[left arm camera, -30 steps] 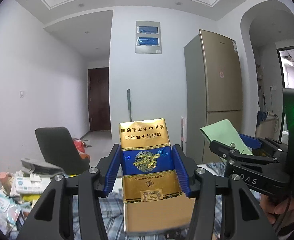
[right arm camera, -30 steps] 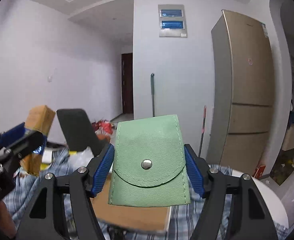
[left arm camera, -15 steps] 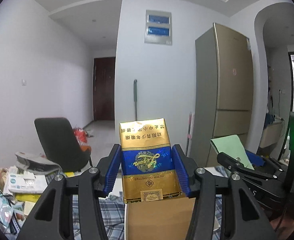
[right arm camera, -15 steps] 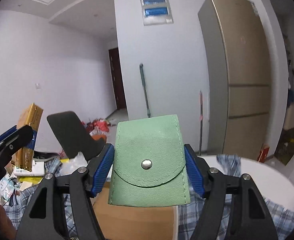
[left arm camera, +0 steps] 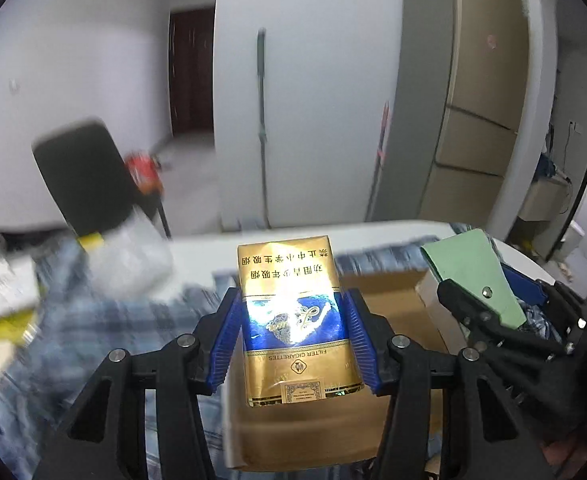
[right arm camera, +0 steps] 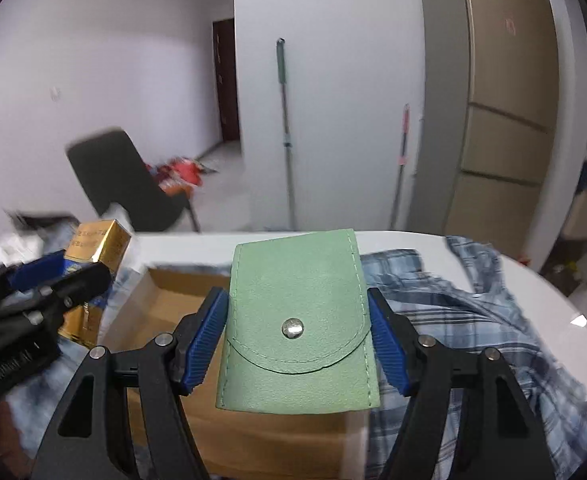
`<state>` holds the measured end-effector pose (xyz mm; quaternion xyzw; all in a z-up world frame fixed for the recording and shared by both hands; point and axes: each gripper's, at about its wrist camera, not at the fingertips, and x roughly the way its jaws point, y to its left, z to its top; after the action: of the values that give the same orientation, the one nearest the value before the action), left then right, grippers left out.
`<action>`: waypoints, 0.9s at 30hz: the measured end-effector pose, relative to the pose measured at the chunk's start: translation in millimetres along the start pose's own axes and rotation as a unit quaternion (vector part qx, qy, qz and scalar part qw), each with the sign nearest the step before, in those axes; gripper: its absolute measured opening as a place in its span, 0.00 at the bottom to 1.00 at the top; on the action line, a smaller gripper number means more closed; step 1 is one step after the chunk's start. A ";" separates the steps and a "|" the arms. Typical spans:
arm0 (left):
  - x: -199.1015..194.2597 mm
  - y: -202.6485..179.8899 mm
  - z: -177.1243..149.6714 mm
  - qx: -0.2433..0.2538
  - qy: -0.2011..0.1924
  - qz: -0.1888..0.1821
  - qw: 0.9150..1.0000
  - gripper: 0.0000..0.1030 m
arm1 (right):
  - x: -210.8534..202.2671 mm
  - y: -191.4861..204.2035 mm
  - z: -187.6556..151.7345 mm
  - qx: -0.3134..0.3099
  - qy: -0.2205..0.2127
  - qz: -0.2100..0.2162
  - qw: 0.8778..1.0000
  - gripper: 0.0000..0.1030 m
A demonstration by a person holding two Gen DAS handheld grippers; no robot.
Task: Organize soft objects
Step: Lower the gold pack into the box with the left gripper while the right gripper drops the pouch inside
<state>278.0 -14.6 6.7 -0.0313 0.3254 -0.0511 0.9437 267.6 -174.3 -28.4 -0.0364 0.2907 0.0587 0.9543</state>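
My left gripper [left arm camera: 293, 334] is shut on a gold and blue cigarette pack [left arm camera: 293, 312], held upright above an open cardboard box [left arm camera: 389, 304]. My right gripper [right arm camera: 296, 338] is shut on a green snap pouch [right arm camera: 297, 320], held over the same box [right arm camera: 165, 300]. In the left wrist view the right gripper [left arm camera: 493, 308] with the pouch [left arm camera: 473, 272] shows at the right. In the right wrist view the left gripper [right arm camera: 45, 280] with the pack [right arm camera: 93, 248] shows at the left.
A blue plaid cloth [right arm camera: 473, 320] covers a white round table [right arm camera: 541, 292]. A white plastic bag [left arm camera: 133, 256] and packets [left arm camera: 1, 292] lie at the left. A black chair [right arm camera: 121, 184], a mop [right arm camera: 285, 140] and a fridge [right arm camera: 501, 112] stand behind.
Both grippers have tilted downward, so the table and box fill more of each view. Each still holds its object.
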 end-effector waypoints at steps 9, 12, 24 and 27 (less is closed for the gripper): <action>47.4 11.3 -23.2 0.015 0.063 0.020 0.998 0.52 | 46.7 -8.5 -20.0 0.032 0.109 0.067 0.991 0.66; 46.3 6.5 -27.2 0.022 0.064 0.020 0.997 0.52 | 47.8 -11.5 -22.7 0.046 0.116 0.074 0.989 0.66; 43.1 5.7 -27.9 0.018 0.063 0.026 0.997 0.73 | 53.3 -7.2 -21.9 0.043 0.118 0.064 0.990 0.79; 37.4 6.9 -24.8 0.017 0.050 0.031 0.998 0.77 | 50.3 -10.2 -19.6 0.048 0.112 0.060 0.991 0.79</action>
<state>292.5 -12.8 -36.2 -0.0027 0.3724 -0.0285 0.9276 299.6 -181.9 -72.4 0.0210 0.3998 0.0975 0.9112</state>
